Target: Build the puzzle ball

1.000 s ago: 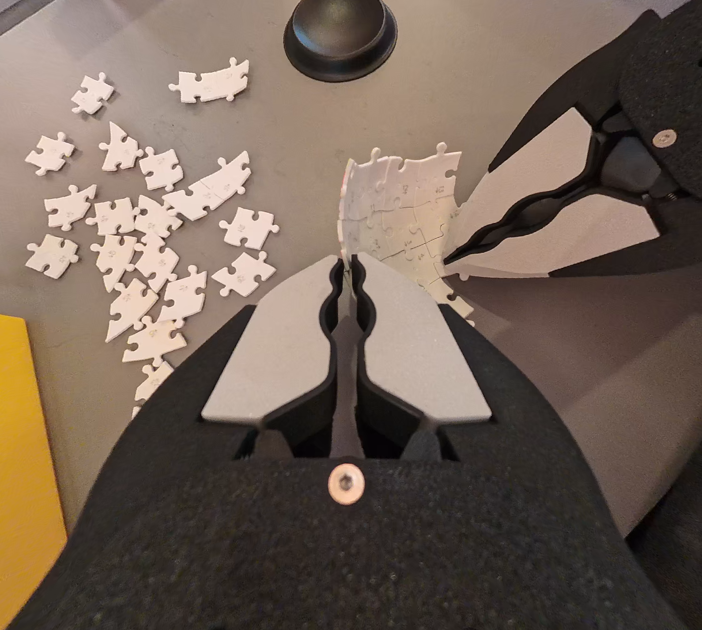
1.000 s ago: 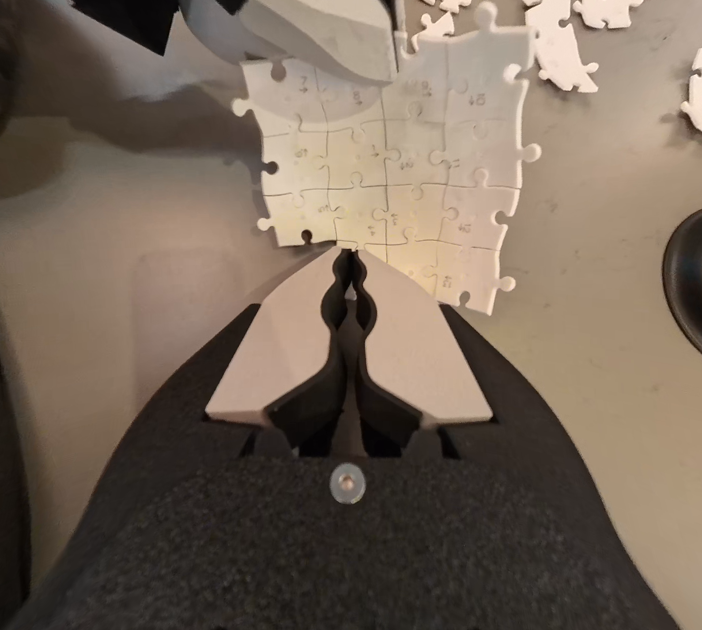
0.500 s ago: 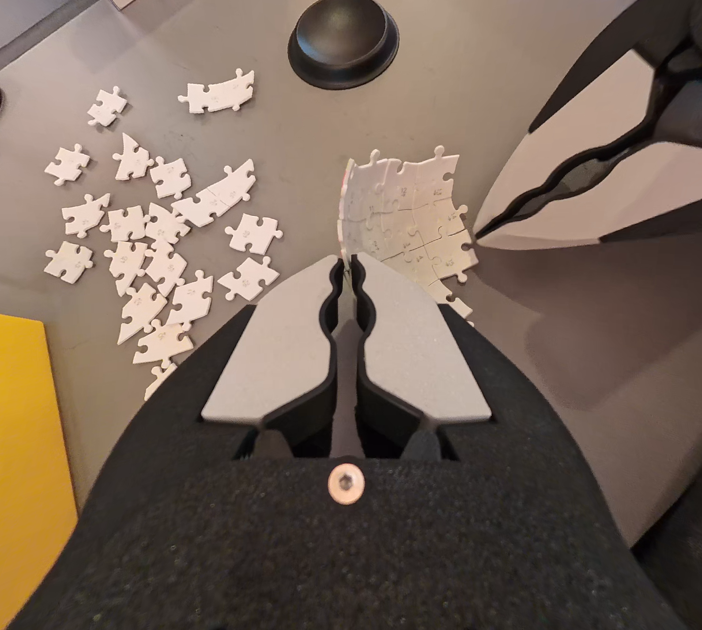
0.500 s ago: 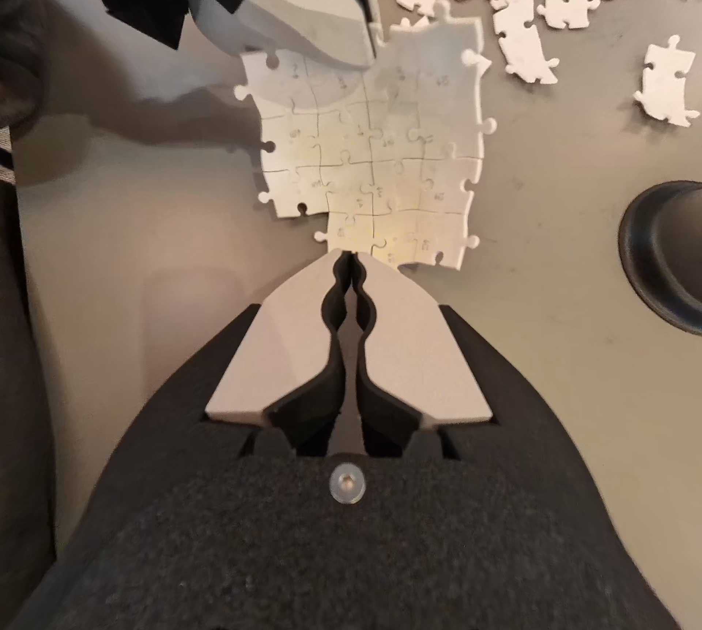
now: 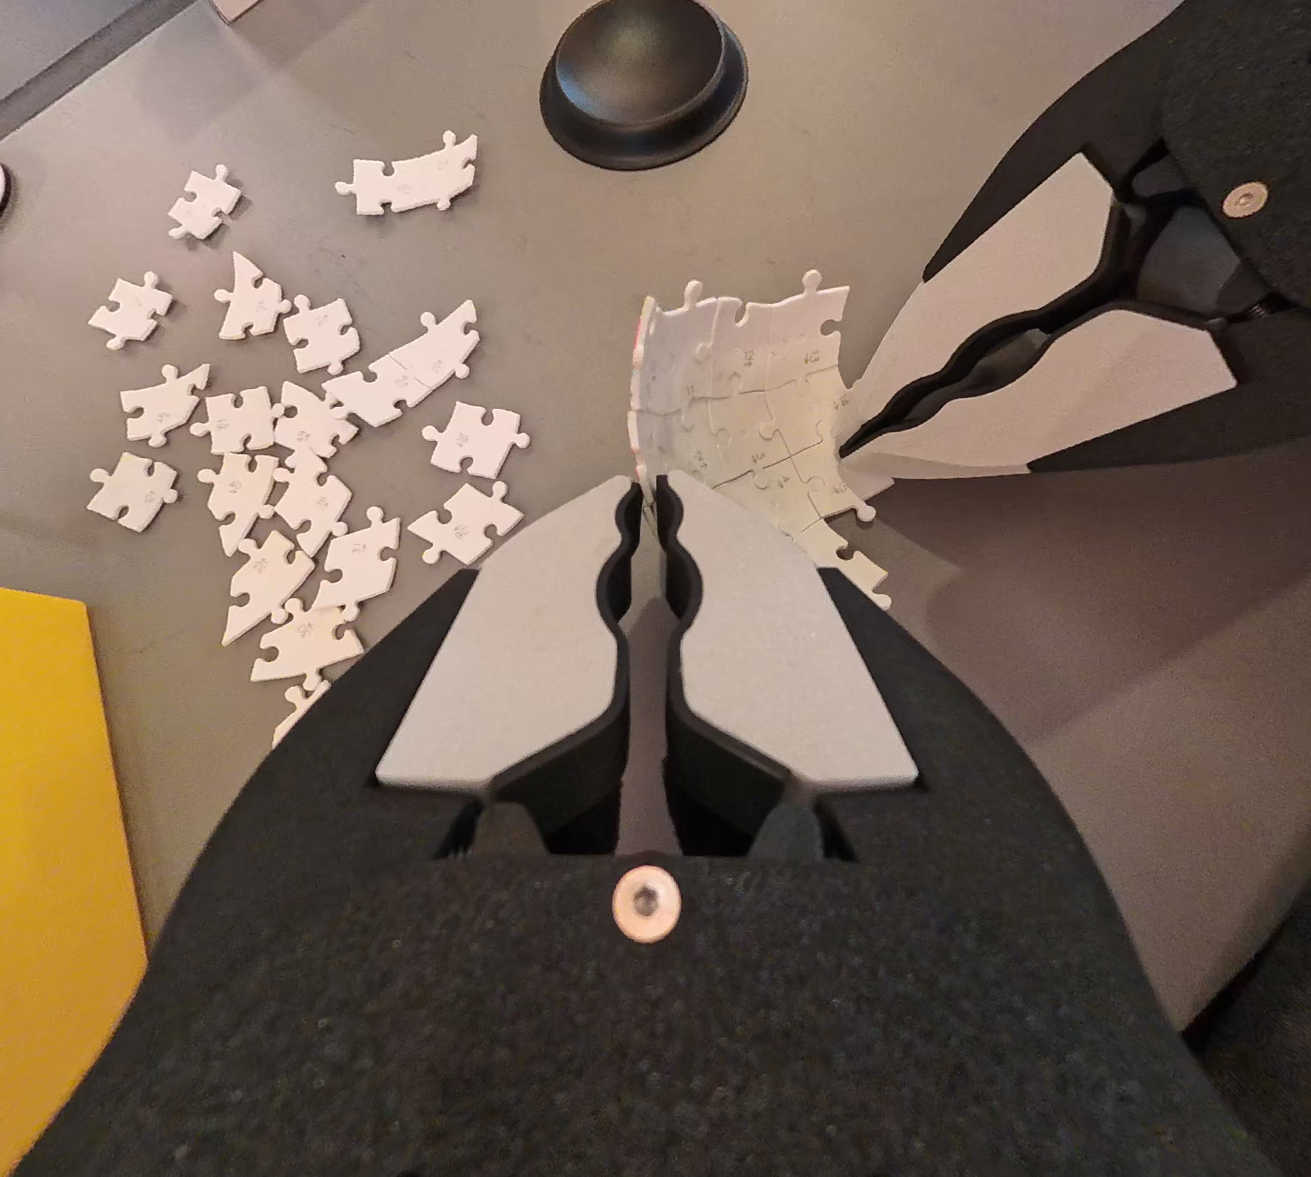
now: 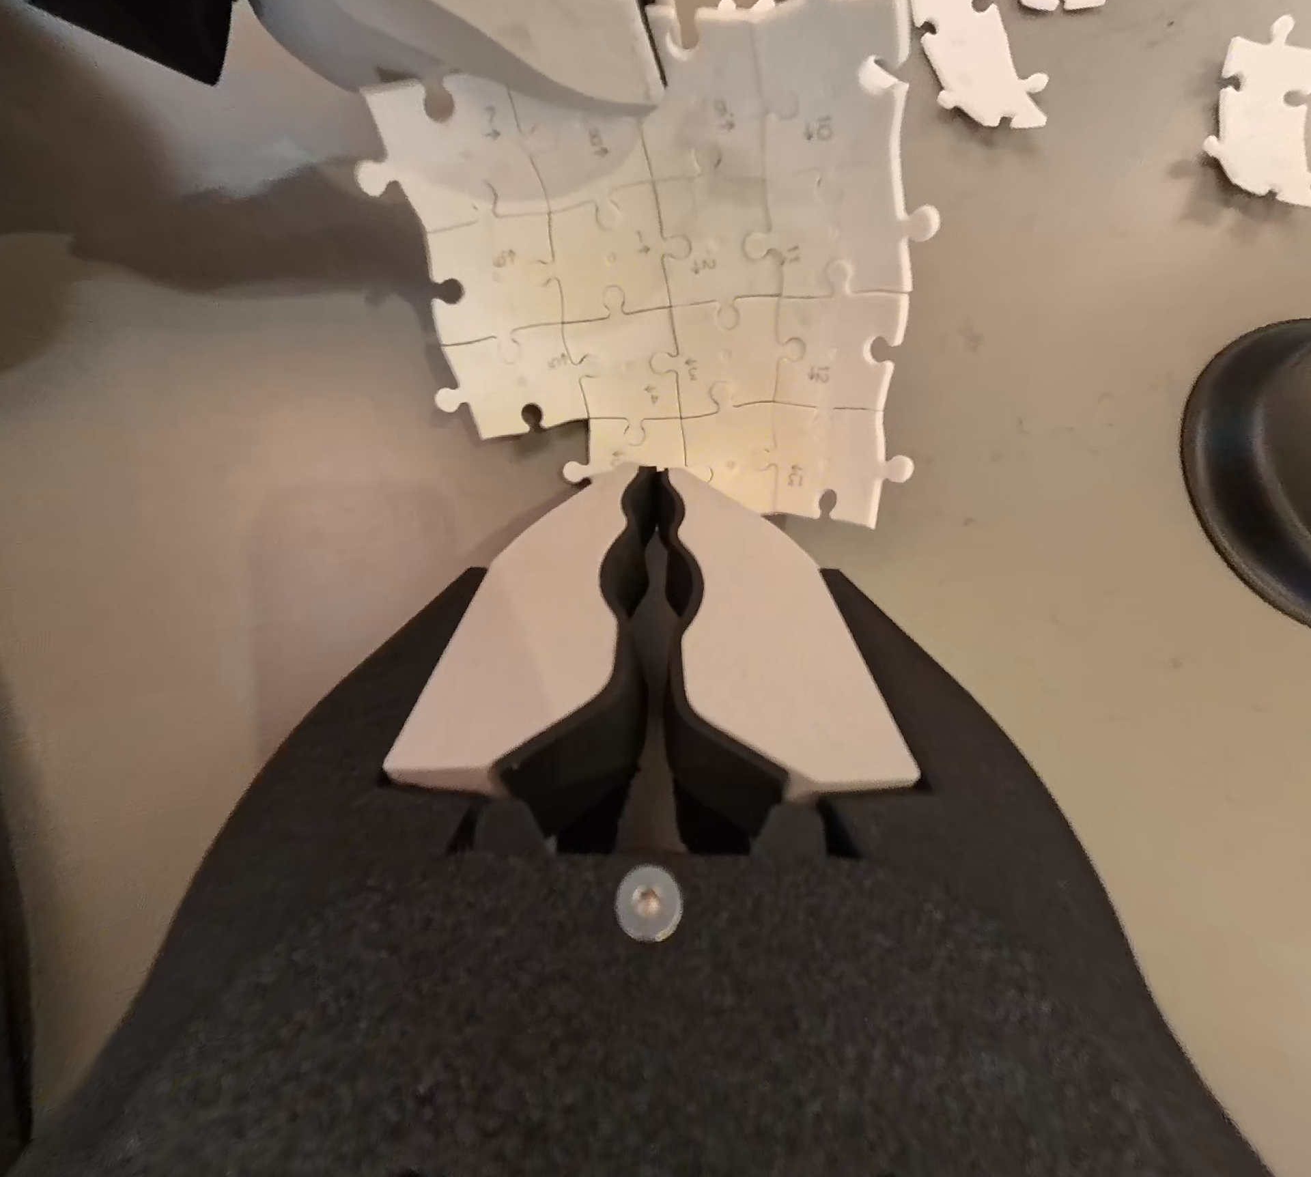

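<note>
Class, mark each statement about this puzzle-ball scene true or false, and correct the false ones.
1. Both grippers pinch the joined curved panel. True.
2. The loose white pieces lie on a yellow sheet. False: they lie on the grey table; the yellow sheet is beside them.
3. The black round stand holds a finished ball. False: nothing sits on it.
4. The left gripper grips the panel's edge. True.

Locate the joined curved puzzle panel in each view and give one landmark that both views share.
Left wrist view: the joined puzzle panel stands on edge right of centre, just past the left tool.
Right wrist view: it fills the upper centre, seen from its white numbered side, above the right tool.
Shared landmark: the black round stand on the grey table.
</note>
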Tool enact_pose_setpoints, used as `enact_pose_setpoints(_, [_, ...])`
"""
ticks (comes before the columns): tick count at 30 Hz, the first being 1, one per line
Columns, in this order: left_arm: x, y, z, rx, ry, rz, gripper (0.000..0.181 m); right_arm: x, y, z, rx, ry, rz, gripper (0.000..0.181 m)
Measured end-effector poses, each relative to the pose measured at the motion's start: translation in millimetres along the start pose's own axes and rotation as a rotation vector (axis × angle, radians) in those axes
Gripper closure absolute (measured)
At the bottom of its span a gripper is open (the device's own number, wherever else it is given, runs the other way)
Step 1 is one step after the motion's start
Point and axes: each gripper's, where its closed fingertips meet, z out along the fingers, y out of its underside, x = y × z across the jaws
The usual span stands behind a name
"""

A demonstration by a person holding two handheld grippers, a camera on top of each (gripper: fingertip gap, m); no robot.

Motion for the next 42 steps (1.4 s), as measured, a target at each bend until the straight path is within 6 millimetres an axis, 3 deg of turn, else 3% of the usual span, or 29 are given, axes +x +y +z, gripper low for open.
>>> enact_pose_setpoints(5, [-1.2,0.3,2.7,-0.007,-0.011,-0.016,0.178,4.4,-7.3,-20.2,0.064,0.011,0.002,0.181])
enact_pose_setpoints(10, [-2.3,-1.7,9.5,-0.002,-0.001,-0.099,0.178,18.8,13.4,-39.6,0.045,0.069,0.013,0.181])
enact_pose_setpoints(14, [-2.0,-3.8,16.1,0.005,0.01,-0.186,0.178,20.8,24.2,-40.7,0.047,0.072,0.033,0.177])
enact_pose_setpoints(32, [7.1,8.8,34.2,-0.011,0.225,-0.574,0.177,30.2,21.9,-49.7,0.112,0.037,0.113,0.17])
enact_pose_setpoints(42, [6.4,11.0,35.6,-0.007,0.248,-0.604,0.17,26.1,34.4,-80.7,0.2,0.08,0.174,0.166])
